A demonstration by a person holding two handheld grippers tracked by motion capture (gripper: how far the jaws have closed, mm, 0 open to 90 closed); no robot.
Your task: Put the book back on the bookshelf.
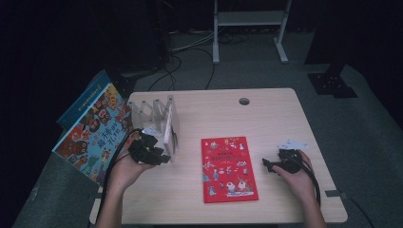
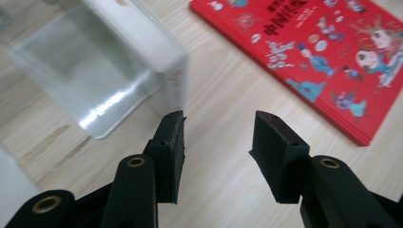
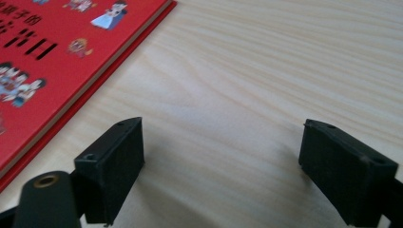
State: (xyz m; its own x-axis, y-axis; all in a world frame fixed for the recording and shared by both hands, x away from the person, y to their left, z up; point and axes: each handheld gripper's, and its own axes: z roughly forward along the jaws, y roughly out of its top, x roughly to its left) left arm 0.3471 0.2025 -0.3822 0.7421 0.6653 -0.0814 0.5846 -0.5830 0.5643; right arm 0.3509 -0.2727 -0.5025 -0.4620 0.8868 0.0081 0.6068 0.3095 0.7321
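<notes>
High view: red book (image 1: 229,169) lies flat between left gripper (image 1: 164,159) and right gripper (image 1: 267,164), both fingers open, empty.

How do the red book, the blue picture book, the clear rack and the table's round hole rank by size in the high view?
1. blue picture book, partly off the table
2. red book
3. clear rack, close to the red book
4. round hole

Large picture book (image 1: 92,133) off table's (image 1: 275,118) left edge

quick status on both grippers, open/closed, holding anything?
Left gripper: open, nothing between the jaws, beside the clear rack.
Right gripper: open, empty, over bare table next to the red book.
</notes>
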